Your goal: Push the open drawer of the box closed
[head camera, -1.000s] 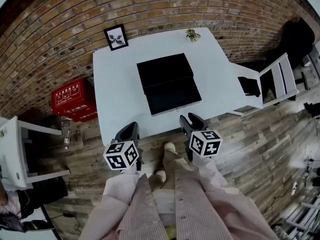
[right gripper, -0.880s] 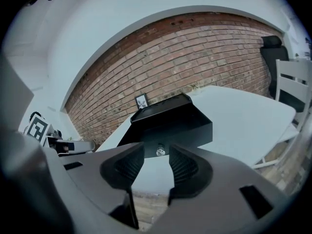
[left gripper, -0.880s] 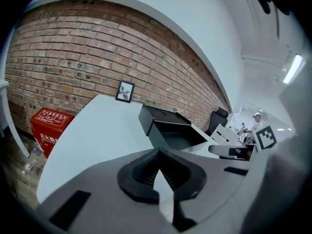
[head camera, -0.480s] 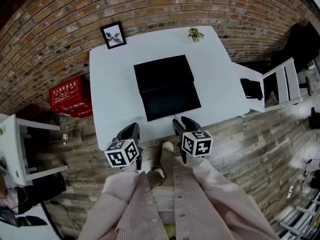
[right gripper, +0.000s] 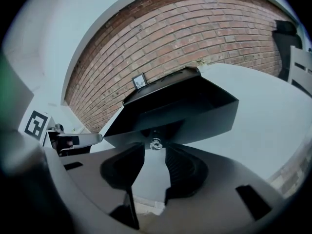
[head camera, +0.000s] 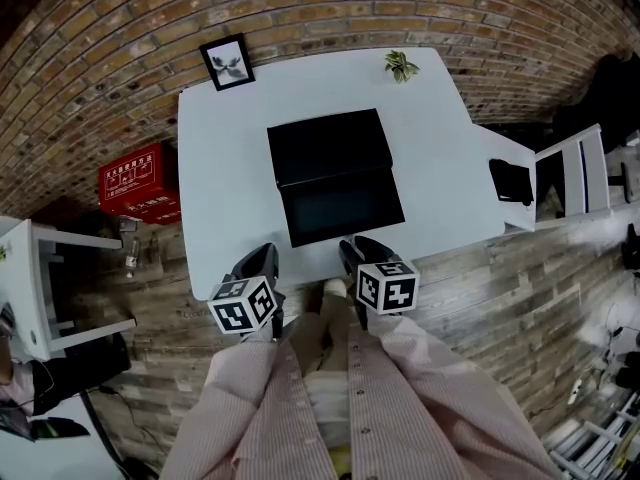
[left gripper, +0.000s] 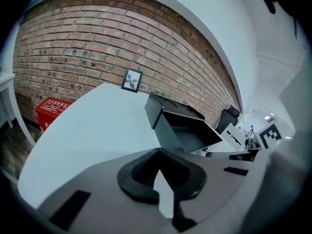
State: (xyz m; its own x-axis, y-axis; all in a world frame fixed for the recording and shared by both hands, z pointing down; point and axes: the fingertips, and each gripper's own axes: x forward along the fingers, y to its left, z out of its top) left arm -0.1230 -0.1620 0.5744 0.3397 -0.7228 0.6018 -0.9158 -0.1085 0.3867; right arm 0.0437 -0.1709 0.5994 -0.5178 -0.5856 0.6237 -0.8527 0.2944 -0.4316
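Note:
A black box (head camera: 325,143) sits mid-table on the white table (head camera: 225,178), its drawer (head camera: 345,208) pulled out toward me. In the head view my right gripper (head camera: 352,248) is at the table's near edge, just in front of the drawer. The right gripper view shows my right gripper (right gripper: 155,152) open, jaws a little apart, with the drawer's small shiny knob (right gripper: 156,143) just beyond the tips and the drawer front (right gripper: 195,111) above. My left gripper (head camera: 265,258) hangs at the near edge left of the drawer; in its own view the left gripper (left gripper: 157,152) is shut and empty, the box (left gripper: 163,111) ahead to the right.
A framed picture (head camera: 227,61) and a small plant (head camera: 401,64) stand at the table's far edge against the brick wall. A red case (head camera: 140,183) lies on the floor at left. A white chair (head camera: 570,168) stands at right, white furniture (head camera: 30,288) at far left.
My right gripper has moved left and forward, closer to the drawer front. The left gripper has barely moved. The drawer stands out as before.

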